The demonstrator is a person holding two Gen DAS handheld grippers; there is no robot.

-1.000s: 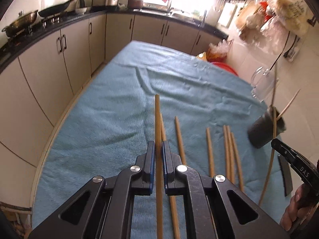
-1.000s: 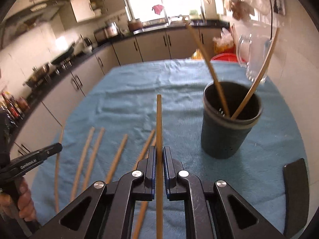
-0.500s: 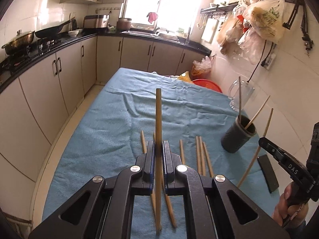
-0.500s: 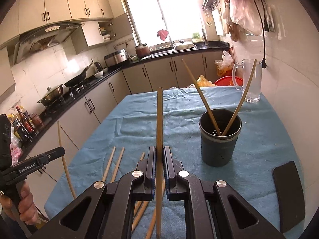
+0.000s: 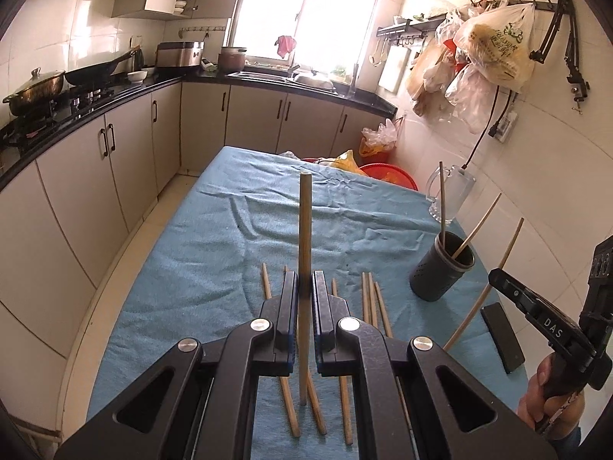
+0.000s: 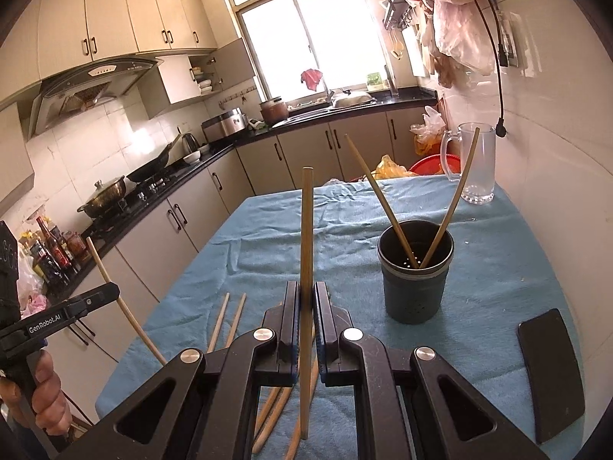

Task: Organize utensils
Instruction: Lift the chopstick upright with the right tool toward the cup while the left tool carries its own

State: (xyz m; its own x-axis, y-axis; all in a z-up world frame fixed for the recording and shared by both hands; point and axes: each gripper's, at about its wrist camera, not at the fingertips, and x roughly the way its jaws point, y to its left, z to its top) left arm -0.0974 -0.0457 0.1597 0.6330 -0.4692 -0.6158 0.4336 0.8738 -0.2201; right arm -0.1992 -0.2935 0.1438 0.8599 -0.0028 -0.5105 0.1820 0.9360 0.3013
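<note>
My left gripper [image 5: 305,287] is squeezed tight on one wooden chopstick [image 5: 304,237]. The stick points up and away from me, above the blue cloth [image 5: 214,253]. My right gripper [image 6: 305,301] is squeezed tight too — it has its own chopstick [image 6: 306,230], also sticking up.

More chopsticks lie loose on the cloth [image 5: 369,295], just past my left gripper. I can count about six there, side by side, some partly hidden under the jaws.

The dark cup [image 6: 415,272] stands on the cloth, off to the right of my right gripper. Two sticks [image 6: 377,195] lean inside it already, one to each side. A clear glass mug [image 6: 475,161] stands farther back near the wall. A flat black thing [image 6: 551,375] lies on the cloth close to the wall — I cannot tell what it is.
</note>
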